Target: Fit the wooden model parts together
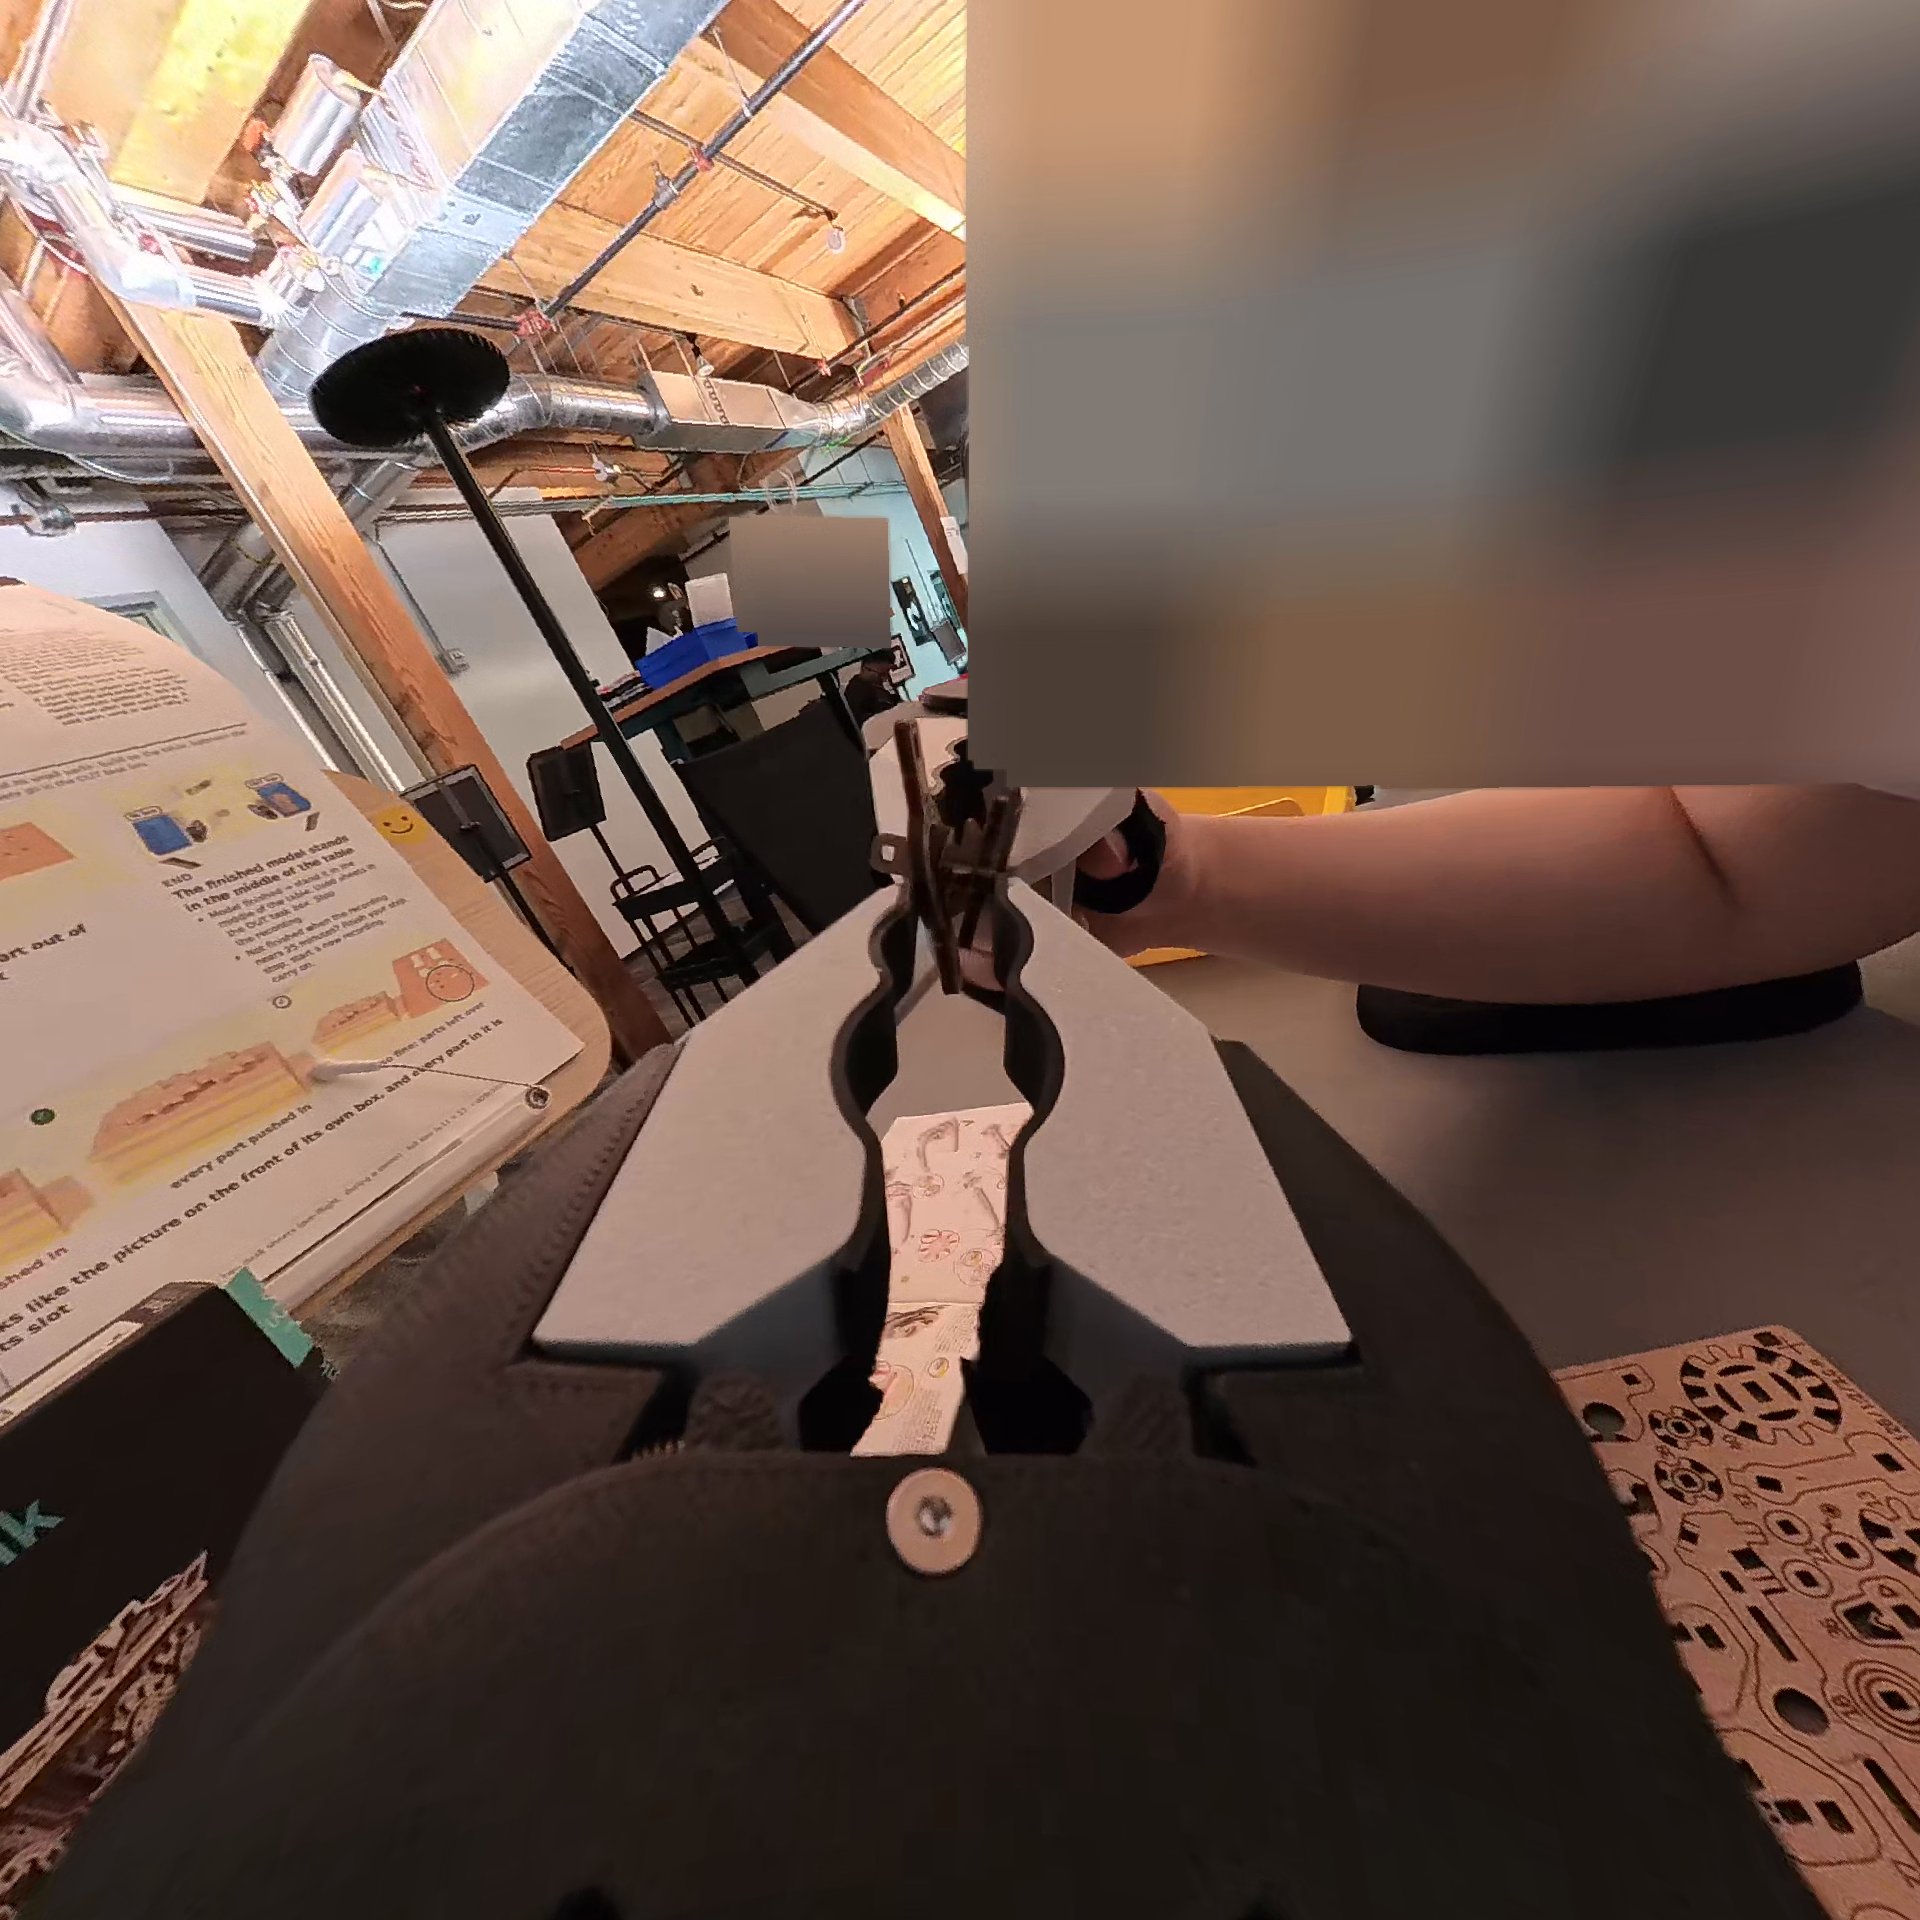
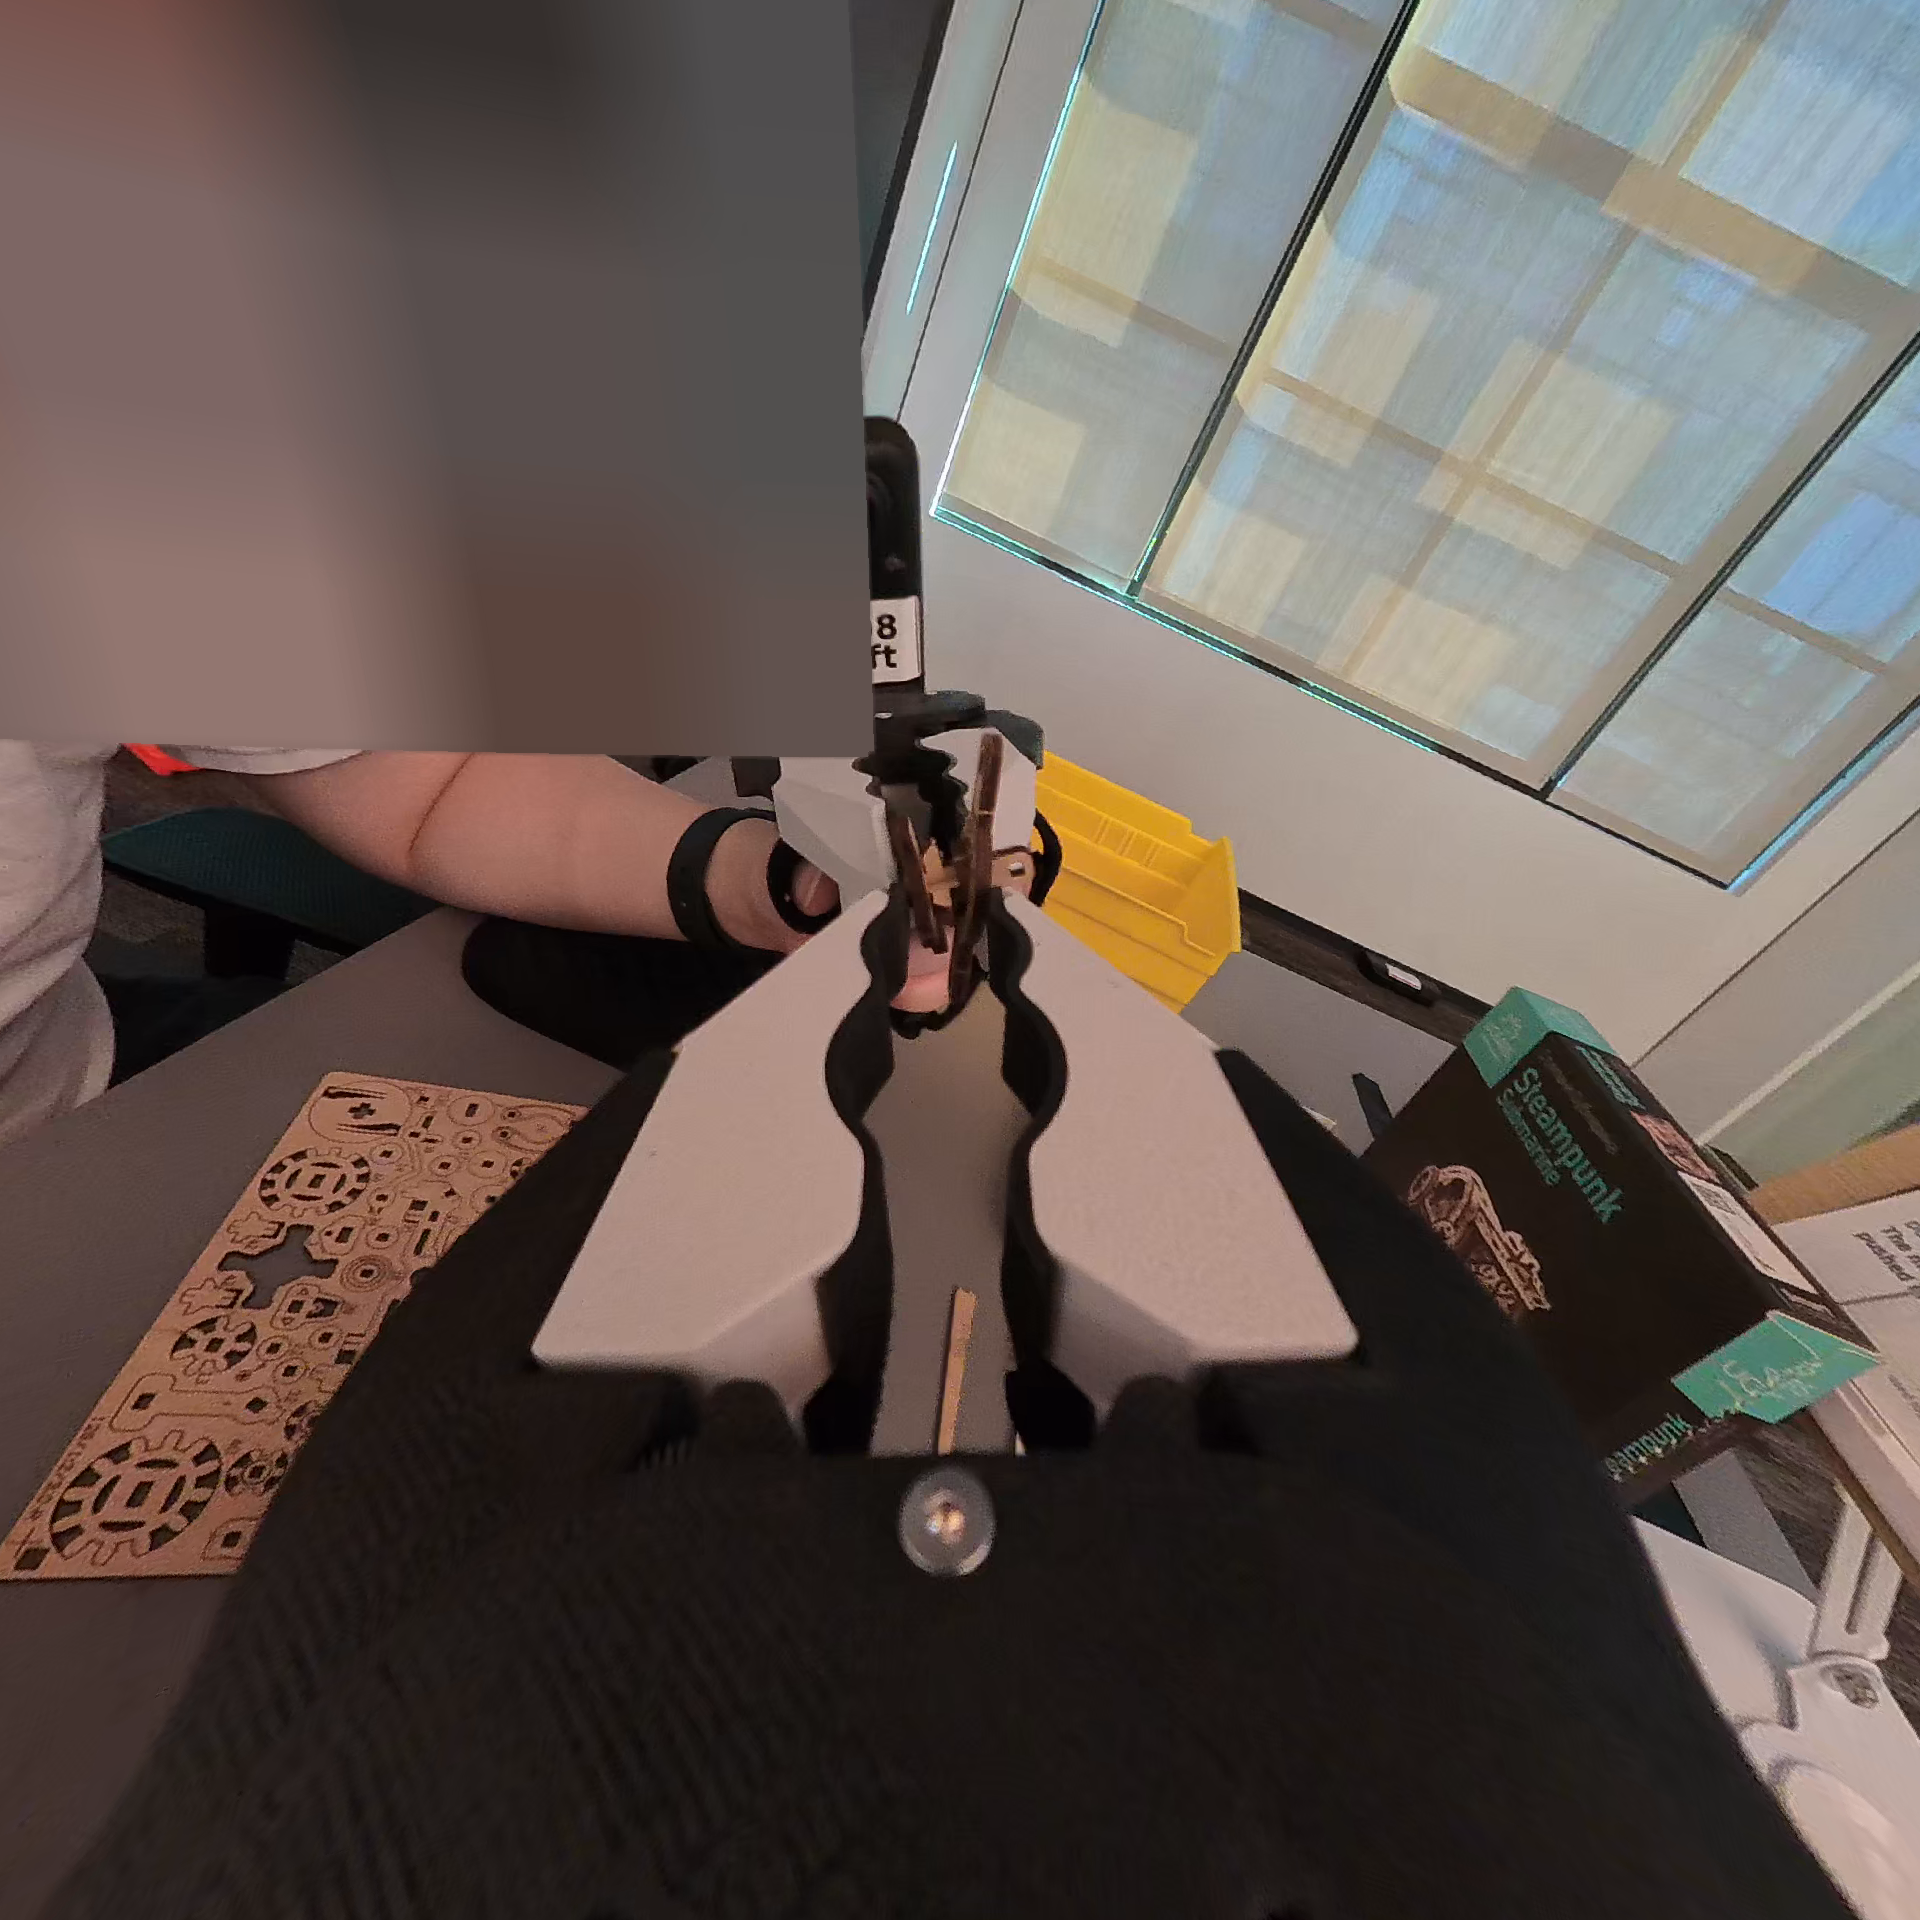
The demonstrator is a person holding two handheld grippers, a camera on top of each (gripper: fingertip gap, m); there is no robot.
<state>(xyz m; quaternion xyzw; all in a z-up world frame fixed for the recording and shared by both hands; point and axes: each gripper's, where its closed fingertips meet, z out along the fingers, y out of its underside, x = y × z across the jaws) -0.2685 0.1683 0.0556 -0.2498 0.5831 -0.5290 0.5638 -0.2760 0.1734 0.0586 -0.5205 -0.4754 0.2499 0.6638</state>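
Note:
A small dark wooden model assembly (image 1: 951,873) of several thin laser-cut pieces is held up in the air between the two grippers, which face each other. My left gripper (image 1: 951,935) is shut on its near end. The right gripper (image 1: 1049,831) shows just beyond it, held by a hand. In the right wrist view the same assembly (image 2: 951,852) sits in my right gripper (image 2: 940,935), which is shut on it, with the left gripper (image 2: 862,821) behind. Where the pieces meet is hidden by the fingertips.
A laser-cut wooden parts sheet (image 1: 1766,1558) (image 2: 260,1299) lies on the grey table (image 1: 1507,1143). An instruction booklet (image 1: 945,1195) lies below the left gripper. A black model box (image 2: 1610,1247), a yellow bin (image 2: 1132,873), a printed instruction board (image 1: 208,935) and a person's forearm (image 1: 1455,894) are around. Only a small space, under 4 cm, lies between the two pairs of fingers.

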